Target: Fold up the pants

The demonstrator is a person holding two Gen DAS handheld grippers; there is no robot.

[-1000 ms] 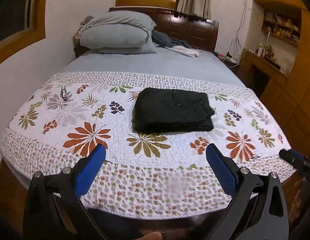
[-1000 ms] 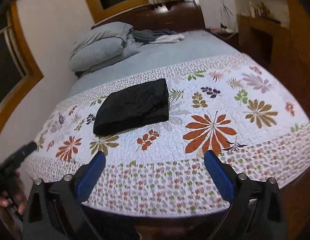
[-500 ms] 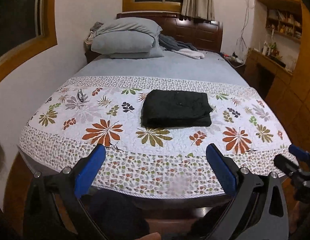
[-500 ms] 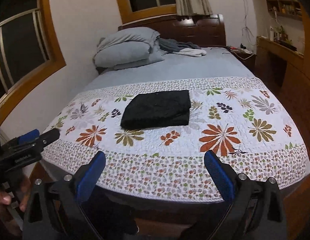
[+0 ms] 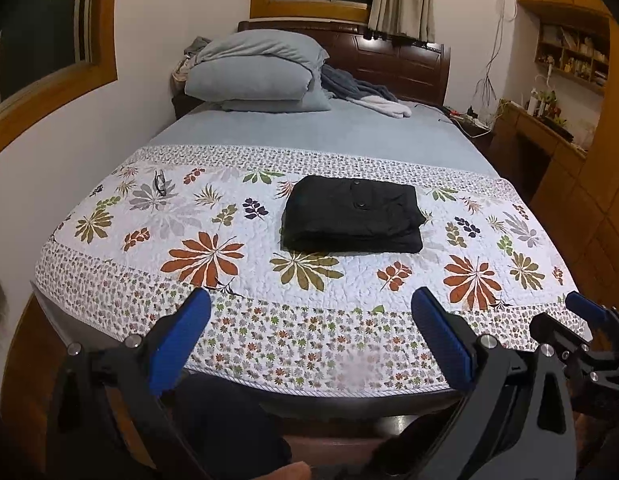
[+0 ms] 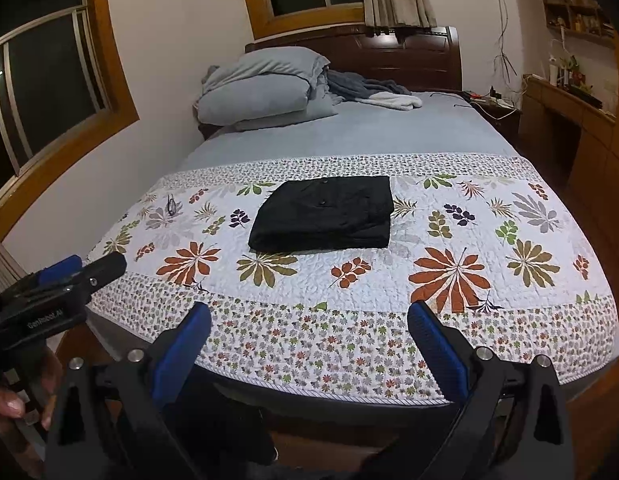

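The bed (image 5: 309,136) filled most of both views, its grey sheet bare toward the headboard (image 5: 389,64) end. A floral quilt (image 5: 237,256) covered the foot half of the bed, reaching its near edge and both side edges. Two grey pillows (image 5: 253,76) were stacked at the head end toward the left side, with a rumpled blanket (image 5: 361,92) just beside them.

The black pants (image 5: 351,216) lay folded into a flat rectangle on the quilt, roughly midway between the bed's side edges and closer to the quilt's far border than to the near edge. A button showed on the top layer. A pair of glasses (image 5: 160,182) lay on the quilt near the left edge, well apart from the pants.

The left gripper (image 5: 309,336) hung off the foot edge of the bed, its blue-padded jaws spread wide with nothing between them. The right gripper (image 6: 309,336) was likewise held beyond the near edge, jaws spread and empty. Neither touched the pants. A hand (image 6: 13,400) was visible gripping the left tool's handle in the right wrist view.
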